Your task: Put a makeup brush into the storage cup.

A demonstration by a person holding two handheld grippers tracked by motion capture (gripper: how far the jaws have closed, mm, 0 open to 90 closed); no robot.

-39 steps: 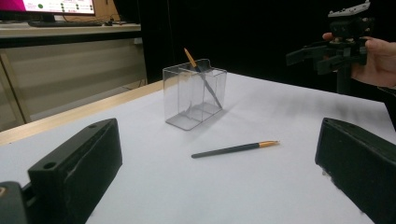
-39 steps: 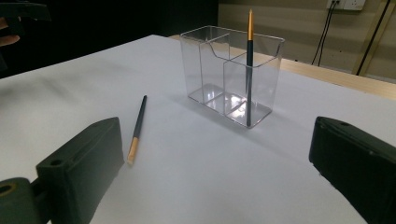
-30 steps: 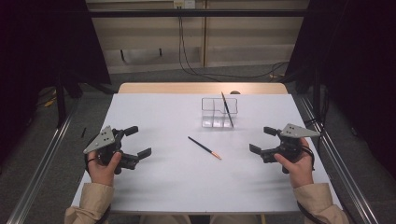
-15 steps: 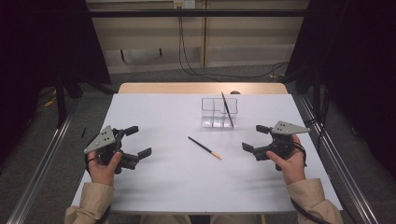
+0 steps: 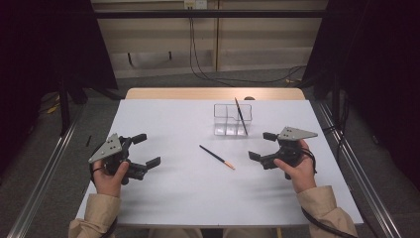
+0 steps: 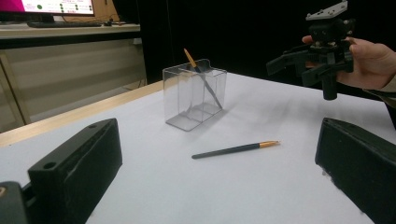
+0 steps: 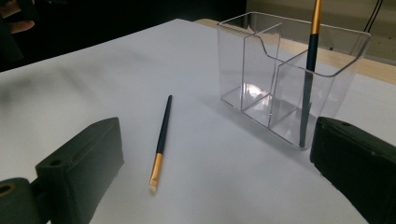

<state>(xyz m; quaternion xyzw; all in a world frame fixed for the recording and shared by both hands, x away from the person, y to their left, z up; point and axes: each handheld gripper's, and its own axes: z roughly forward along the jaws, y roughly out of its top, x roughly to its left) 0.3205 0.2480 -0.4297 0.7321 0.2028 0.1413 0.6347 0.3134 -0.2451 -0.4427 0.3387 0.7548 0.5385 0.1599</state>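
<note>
My right tool point(image 5: 262, 147), jaws spread and empty, should straddle the loose brush point(image 7: 161, 140) mid-handle at the counter point(image 5: 163, 124) centre, left tool point(image 5: 144, 150) likewise released.

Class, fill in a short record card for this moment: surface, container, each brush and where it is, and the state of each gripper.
surface: white table
container: clear divided holder, upright, toward the far side of the table
brush in holder: dark-handled brush, leaning in an end compartment, gold ferrule up
loose brush: dark-handled brush with gold ferrule, lying flat on the table between the grippers, apart from the holder
left gripper: held above the table, jaws open, holding nothing
right gripper: held above the table, jaws open, holding nothing
</note>
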